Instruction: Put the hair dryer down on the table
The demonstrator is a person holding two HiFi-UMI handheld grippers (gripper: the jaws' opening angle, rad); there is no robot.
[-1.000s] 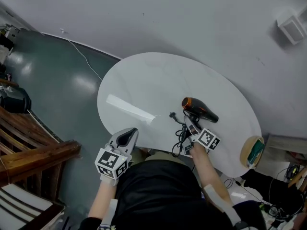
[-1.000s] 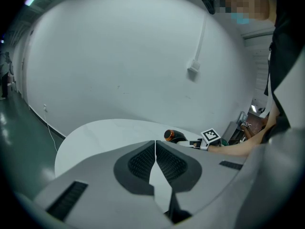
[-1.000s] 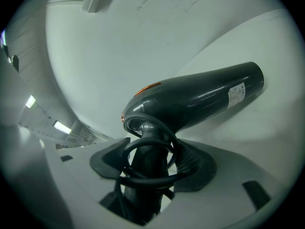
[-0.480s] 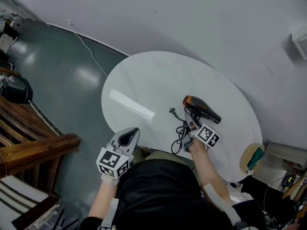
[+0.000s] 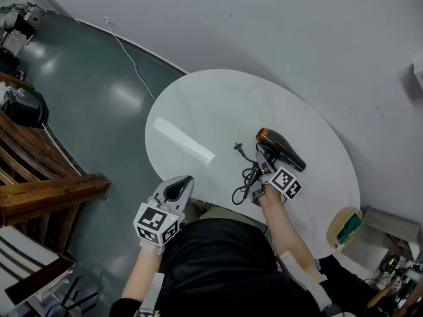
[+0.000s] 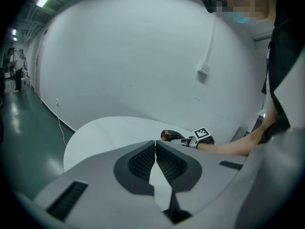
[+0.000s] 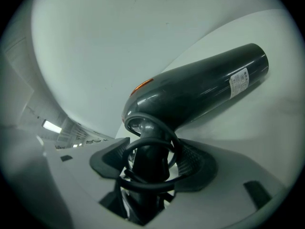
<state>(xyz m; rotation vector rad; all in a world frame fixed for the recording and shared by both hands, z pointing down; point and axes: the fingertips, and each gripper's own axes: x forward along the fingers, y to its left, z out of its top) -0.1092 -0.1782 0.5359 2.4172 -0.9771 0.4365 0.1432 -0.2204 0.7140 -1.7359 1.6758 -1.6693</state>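
Right gripper [image 7: 148,162] around hair dryer [image 7: 200,89] handle — left gripper [image 6: 155,149] empty, closed

A black hair dryer [image 5: 283,150] sits at the white oval table's [image 5: 198,111] 4 o'clock, handle in the right gripper [image 5: 265,168]. Its cord [image 5: 244,183] tangles toward 6 o'clock. The left gripper [image 5: 177,189] hangs off the 7 o'clock edge.

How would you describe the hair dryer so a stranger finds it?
On the round white table, toward its right side, the right hand-held gripper grips the hair dryer by its handle. It is the only dark barrel there, with an orange ring at one end.
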